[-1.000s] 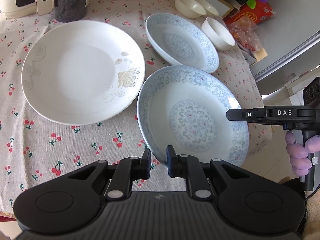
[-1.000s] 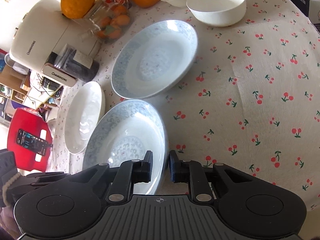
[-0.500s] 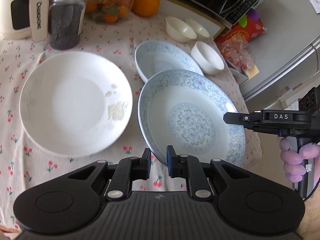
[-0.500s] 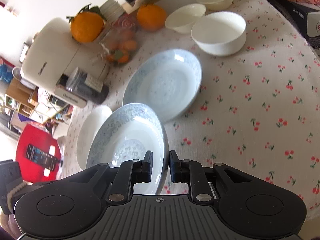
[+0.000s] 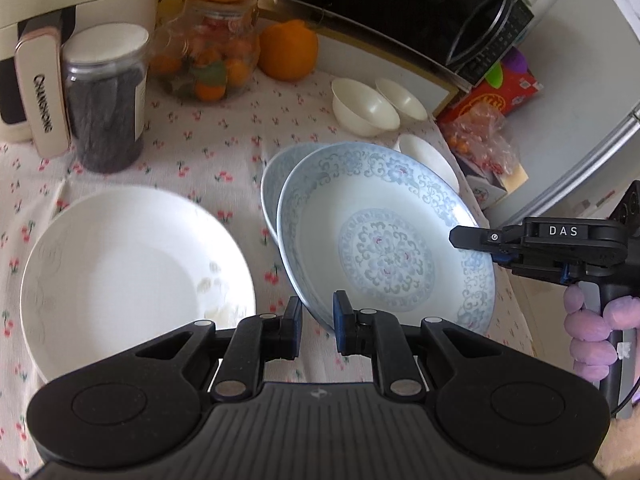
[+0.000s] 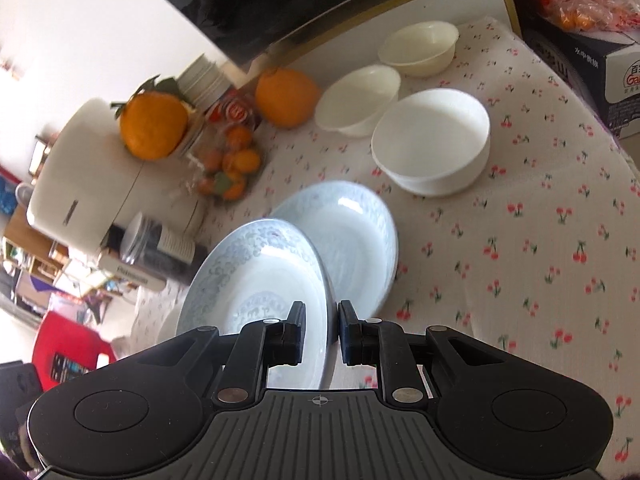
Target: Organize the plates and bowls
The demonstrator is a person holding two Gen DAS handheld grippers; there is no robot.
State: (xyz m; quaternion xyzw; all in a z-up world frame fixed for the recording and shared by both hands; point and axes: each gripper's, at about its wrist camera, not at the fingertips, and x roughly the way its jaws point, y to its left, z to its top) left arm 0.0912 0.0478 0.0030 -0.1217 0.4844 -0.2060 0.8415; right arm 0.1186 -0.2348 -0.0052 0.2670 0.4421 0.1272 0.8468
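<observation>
**Now both tongs grip one plate**

I have the left gripper (image 5: 317, 322) and the right gripper (image 6: 321, 330) each clamped on opposite rims of the round blue-patterned porcelain plate (image 5: 384, 236), held tilted above the cherry-print tablecloth (image 6: 540, 240). It overlaps a second blue-patterned plate (image 6: 356, 236) lying flat, beside the plain white plate (image 5: 128, 280).

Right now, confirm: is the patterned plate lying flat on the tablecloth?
No. Both jaws clamp the patterned plate by its rim, tilted above the second plate.

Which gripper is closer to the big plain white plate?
Left. The left gripper hangs right beside the big plain white plate; the right gripper is across the lifted blue-patterned plate.
</observation>
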